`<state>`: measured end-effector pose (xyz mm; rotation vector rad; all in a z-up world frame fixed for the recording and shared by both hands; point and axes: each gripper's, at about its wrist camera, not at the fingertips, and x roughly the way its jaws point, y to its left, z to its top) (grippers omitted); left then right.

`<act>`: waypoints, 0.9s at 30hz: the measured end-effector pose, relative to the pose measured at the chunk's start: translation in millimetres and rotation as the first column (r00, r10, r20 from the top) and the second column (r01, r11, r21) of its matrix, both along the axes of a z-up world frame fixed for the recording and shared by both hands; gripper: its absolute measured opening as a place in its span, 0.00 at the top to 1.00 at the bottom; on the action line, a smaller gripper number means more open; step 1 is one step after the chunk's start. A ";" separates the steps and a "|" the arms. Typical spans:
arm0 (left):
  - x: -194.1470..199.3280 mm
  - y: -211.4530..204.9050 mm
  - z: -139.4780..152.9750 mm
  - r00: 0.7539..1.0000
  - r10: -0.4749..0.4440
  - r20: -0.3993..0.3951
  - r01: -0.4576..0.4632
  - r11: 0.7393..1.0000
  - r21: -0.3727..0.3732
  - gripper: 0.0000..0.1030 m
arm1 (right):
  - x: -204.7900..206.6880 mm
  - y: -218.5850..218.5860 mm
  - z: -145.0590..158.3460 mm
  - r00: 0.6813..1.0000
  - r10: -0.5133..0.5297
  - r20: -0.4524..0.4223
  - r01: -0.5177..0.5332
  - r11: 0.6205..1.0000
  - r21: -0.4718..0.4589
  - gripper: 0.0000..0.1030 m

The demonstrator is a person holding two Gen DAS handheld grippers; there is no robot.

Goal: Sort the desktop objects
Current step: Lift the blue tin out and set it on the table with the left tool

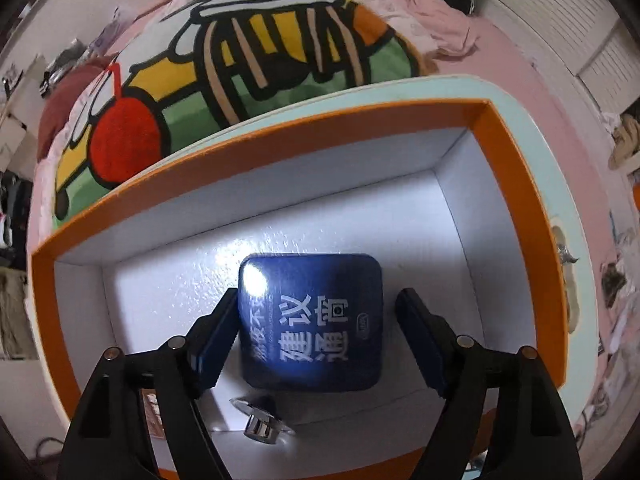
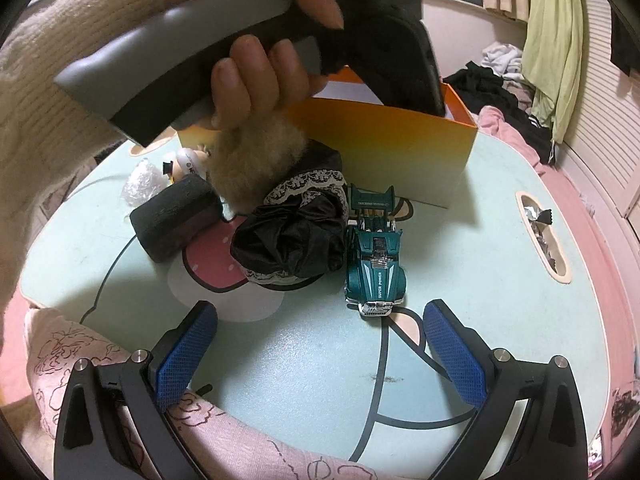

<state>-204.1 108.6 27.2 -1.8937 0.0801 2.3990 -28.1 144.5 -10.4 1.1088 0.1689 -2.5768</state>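
Observation:
A blue square tin [image 1: 312, 320] with white characters lies flat on the white floor of the orange box [image 1: 500, 152]. My left gripper [image 1: 318, 292] points down into the box and straddles the tin. Its left pad [image 1: 224, 328] is at the tin's edge, its right pad [image 1: 424, 336] stands clear, and the jaws are open. A small silver metal piece [image 1: 262, 420] lies near the tin. My right gripper [image 2: 320, 306] hangs open over the table with nothing between its fingers, just in front of a teal toy car [image 2: 374, 256] and a black lace scrunchie [image 2: 296, 232].
A black block [image 2: 176, 220], a fuzzy beige puff [image 2: 256, 168], a small figure [image 2: 188, 160] and crumpled plastic [image 2: 140, 180] lie left of the box [image 2: 400, 156]. A hand [image 2: 256, 80] holds the left gripper's handle above them. The pale blue table [image 2: 480, 300] has a slot with foil wrappers [image 2: 540, 236].

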 end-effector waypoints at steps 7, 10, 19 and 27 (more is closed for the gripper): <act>14.9 -26.4 15.4 0.995 0.001 -0.103 0.006 0.997 0.072 0.35 | 0.0 -1.9 2.0 1.000 -0.001 -0.001 0.001 1.000 0.000 0.00; 35.7 -51.2 52.2 0.968 0.034 -0.247 0.015 0.981 0.193 0.35 | 0.3 -2.4 1.9 1.000 -0.001 -0.002 0.001 1.000 0.000 0.00; 167.5 -88.2 121.9 0.832 0.061 -0.552 0.194 0.900 0.391 0.35 | 0.7 -3.3 2.3 1.000 -0.001 -0.002 0.001 1.000 0.000 0.00; 217.9 -95.6 64.8 0.896 -0.025 -0.443 0.220 0.892 0.395 0.35 | 0.6 -2.7 1.8 1.000 -0.001 -0.002 0.001 1.000 0.000 0.00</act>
